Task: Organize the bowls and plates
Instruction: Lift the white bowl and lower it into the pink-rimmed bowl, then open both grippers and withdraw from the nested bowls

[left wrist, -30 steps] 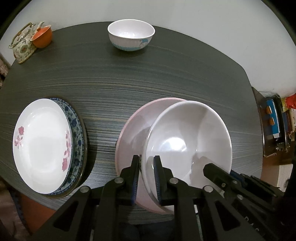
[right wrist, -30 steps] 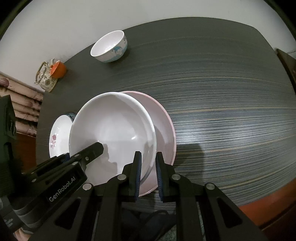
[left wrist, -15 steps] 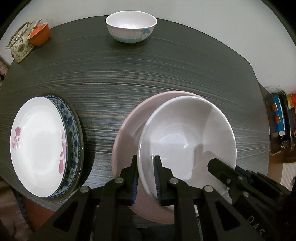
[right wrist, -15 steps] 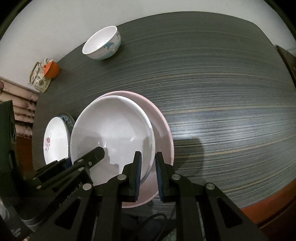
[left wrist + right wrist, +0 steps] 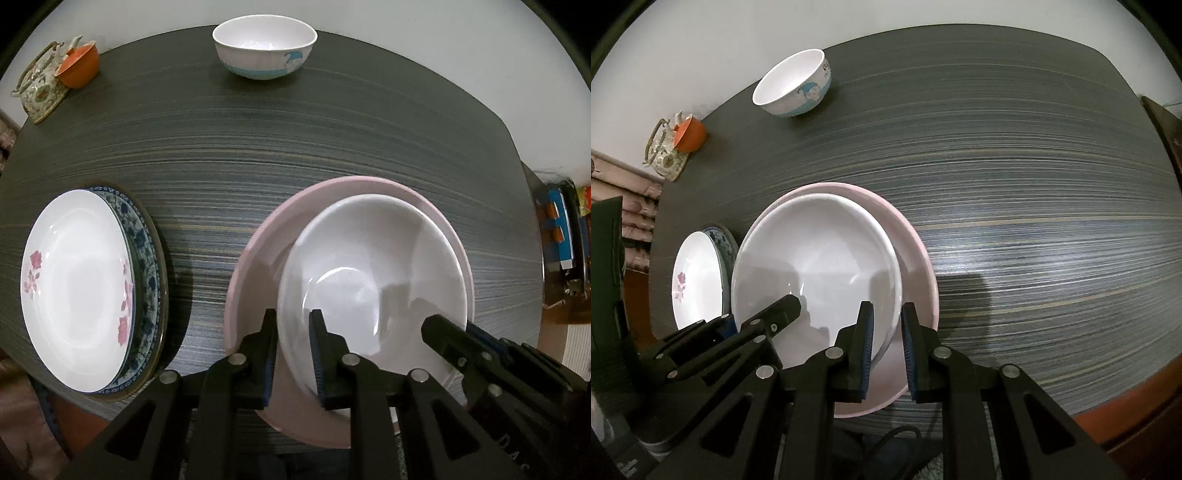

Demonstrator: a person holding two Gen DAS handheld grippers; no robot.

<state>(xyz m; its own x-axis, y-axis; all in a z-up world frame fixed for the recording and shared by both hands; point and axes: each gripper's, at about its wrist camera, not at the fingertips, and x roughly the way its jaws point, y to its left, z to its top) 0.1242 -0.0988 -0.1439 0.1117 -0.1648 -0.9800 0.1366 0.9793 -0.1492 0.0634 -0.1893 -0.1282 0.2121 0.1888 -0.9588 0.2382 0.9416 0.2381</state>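
While both grippers point steeply down at the table's near edge, the white bowl sits nested in the pink bowl, its rim between each pair of jaws. At six o'clock in the left view, the left gripper straddles the white rim and its jaws are opening, the pads easing off. The right gripper, at six o'clock in its own view, is nearly closed and pinches the opposite side of the same rim.

The risk, as judged from here: with one side let go and the other clamped, any lift or twist by the right hand would tip the white bowl or drag the pink one toward the table edge. A pad catching the rim on withdrawal could do the same.

At nine o'clock, two plates lie stacked: the floral plate on the blue plate. Well beyond, at twelve o'clock, the small bowl stands alone, apart from the stack. A teapot and an orange cup sit at eleven o'clock.
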